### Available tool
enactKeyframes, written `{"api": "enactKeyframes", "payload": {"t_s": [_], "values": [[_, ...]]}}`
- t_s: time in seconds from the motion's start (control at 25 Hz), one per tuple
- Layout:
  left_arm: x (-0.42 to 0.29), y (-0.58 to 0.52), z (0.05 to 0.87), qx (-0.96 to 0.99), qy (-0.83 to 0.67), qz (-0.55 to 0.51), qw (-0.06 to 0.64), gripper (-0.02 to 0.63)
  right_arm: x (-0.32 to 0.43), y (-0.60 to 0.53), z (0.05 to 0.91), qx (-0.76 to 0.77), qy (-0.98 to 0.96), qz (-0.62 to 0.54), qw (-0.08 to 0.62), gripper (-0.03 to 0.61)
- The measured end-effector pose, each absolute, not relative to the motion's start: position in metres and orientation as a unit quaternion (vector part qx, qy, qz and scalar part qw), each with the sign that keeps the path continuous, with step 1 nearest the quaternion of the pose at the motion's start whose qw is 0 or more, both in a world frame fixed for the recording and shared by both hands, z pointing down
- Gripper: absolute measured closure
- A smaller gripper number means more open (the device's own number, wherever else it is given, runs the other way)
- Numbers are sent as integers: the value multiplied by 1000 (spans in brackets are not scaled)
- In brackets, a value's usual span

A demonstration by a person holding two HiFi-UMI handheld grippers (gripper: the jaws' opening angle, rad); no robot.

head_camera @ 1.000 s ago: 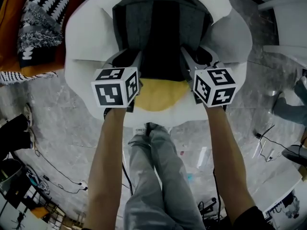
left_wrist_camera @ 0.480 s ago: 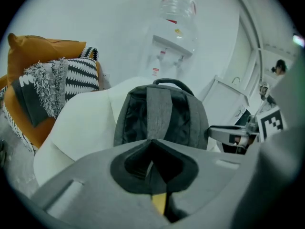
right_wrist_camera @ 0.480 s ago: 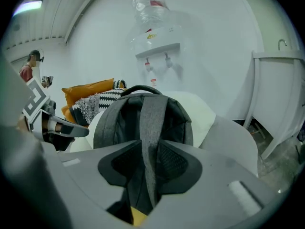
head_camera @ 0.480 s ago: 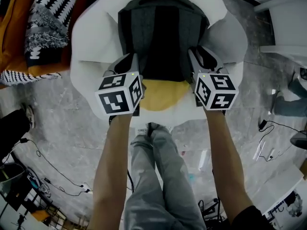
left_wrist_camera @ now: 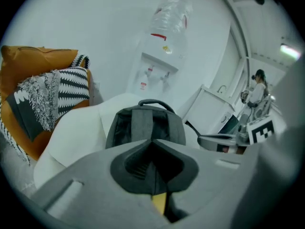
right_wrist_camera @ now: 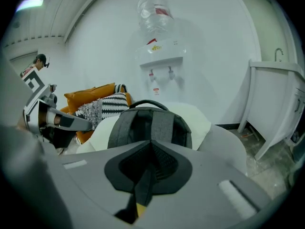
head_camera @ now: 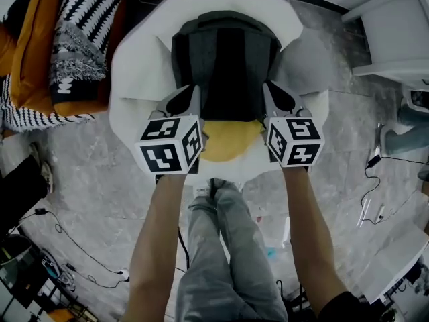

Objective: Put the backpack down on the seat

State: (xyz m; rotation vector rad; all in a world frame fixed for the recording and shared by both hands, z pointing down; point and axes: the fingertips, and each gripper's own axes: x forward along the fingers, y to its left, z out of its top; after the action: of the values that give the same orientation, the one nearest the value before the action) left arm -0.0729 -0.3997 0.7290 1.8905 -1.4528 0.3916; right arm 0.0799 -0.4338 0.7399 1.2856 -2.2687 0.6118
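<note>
Judging from how things lie, the task is almost done. The backpack [head_camera: 226, 59] stands upright on the white armchair [head_camera: 137, 66], just beyond both claws, with its back panel toward the person and its top handle against the backrest. A yellow cushion [head_camera: 228, 136] lies on the seat, under and between the two claws.

The left claw [head_camera: 190, 99] has its jaws together on a dark strap [left_wrist_camera: 159, 175], which hangs down between the pads in the left gripper view. The right claw [head_camera: 275, 96] is also closed, and there too a strap [right_wrist_camera: 145, 184] runs slanting between the pads. So the bag seems to be set down, but it is not yet released. I think what is left is to open both claws and draw them away, and to see whether the bag stays upright.

Some parts cannot be read. In the head view the marker cubes and the claws cover the bottom of the backpack, so I cannot tell if its base rests fully on the cushion or hangs partly from the straps. No view shows where the straps join the bag. Left of the left claw there is an orange cushion [head_camera: 37, 45] with a striped throw [head_camera: 84, 39], cut off by the edge.
</note>
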Motion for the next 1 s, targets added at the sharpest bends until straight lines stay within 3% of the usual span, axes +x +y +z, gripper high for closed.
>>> {"api": "enactKeyframes", "payload": {"t_s": [0.48,1.0], "values": [[-76,-386,657,762,-552,146,307,614,73,-418,675,477,-826,219,204,571],[-83,-360,549,762,-563,101,304,614,47,-398,553,462,-848,202,166,571]]}}
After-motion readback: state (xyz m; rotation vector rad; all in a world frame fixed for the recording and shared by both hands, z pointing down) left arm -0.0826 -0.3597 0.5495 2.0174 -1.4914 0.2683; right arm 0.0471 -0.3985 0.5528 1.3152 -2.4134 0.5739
